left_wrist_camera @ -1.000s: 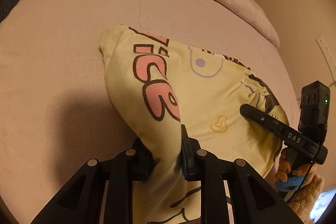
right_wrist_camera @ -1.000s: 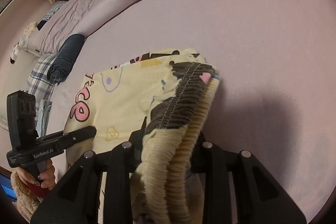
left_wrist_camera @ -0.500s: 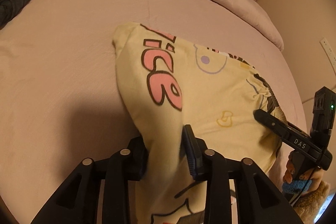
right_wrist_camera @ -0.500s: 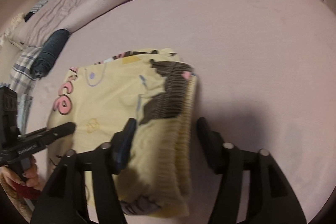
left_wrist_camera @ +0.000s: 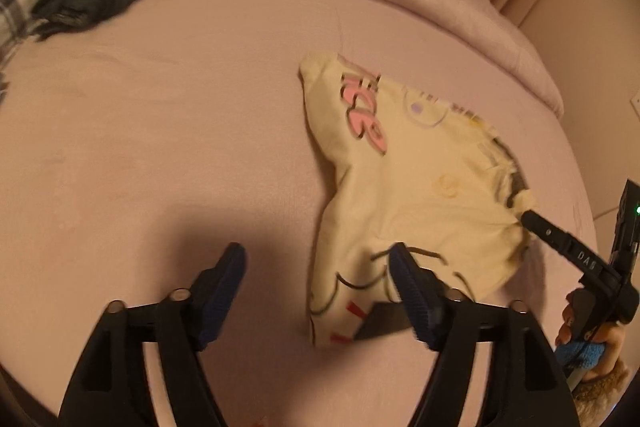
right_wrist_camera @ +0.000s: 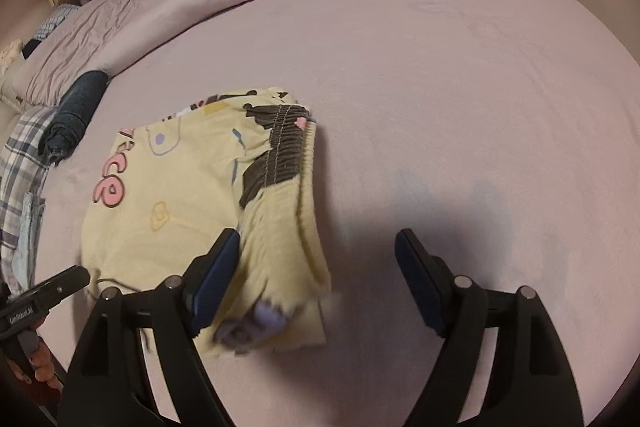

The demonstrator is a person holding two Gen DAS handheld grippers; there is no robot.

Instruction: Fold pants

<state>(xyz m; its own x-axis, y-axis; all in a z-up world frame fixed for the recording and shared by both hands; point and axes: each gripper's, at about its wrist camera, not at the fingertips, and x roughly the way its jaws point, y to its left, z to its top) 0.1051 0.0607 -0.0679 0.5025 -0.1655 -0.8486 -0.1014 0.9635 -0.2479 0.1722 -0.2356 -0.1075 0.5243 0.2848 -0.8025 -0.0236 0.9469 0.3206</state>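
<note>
Yellow printed pants lie folded on pink bed, near edge. Left gripper jaws opening, spread wide, pants' near-left corner between them, unpinched. Right gripper jaws opening, spread; waistband end between, pads not pressing. Dark rolled garment far left.

Soft matt cotton-like pants — ribbed elastic waistband; smooth matt bedsheet; matt black plastic tool

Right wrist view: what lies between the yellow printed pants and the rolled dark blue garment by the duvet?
Only bare pink bedsheet lies between the yellow printed pants and the rolled dark blue garment; the right wrist view shows it.
</note>
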